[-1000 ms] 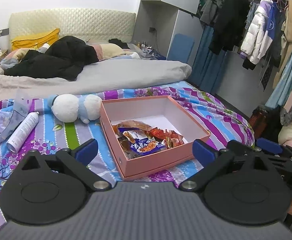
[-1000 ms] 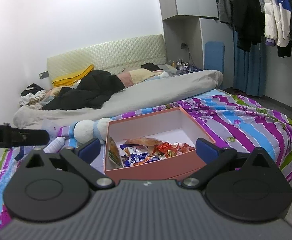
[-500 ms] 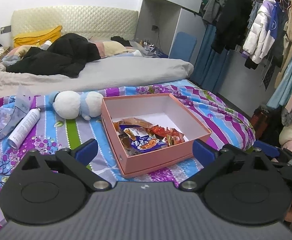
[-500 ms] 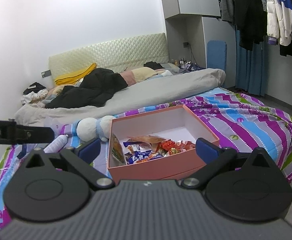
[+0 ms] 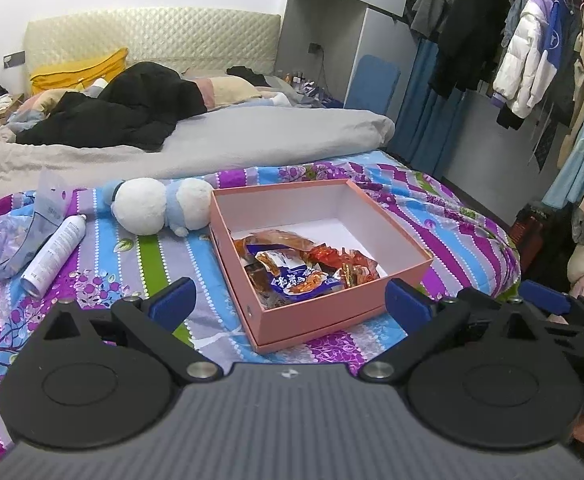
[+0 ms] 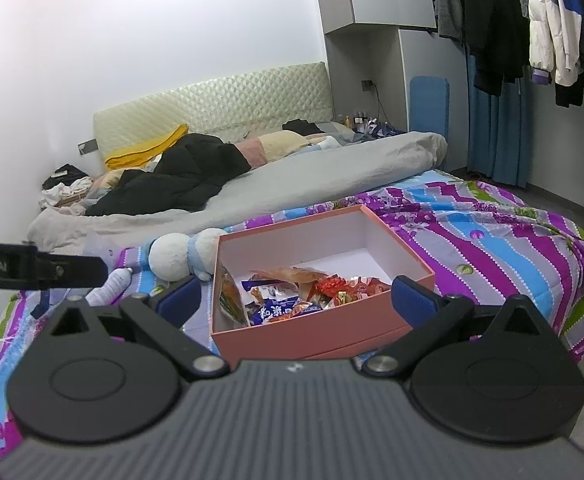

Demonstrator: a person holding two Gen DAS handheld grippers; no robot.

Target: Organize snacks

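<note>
So: pink box sits lid-off on the striped bedspread, white inside, snack packets heaped at its 7 o'clock corner. Left gripper and right gripper both spread wide, empty, box at 12 o'clock.

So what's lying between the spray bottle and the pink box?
The white-and-blue plush toy lies between the spray bottle and the pink box, touching the box's far left corner. The left wrist view shows it best.
</note>
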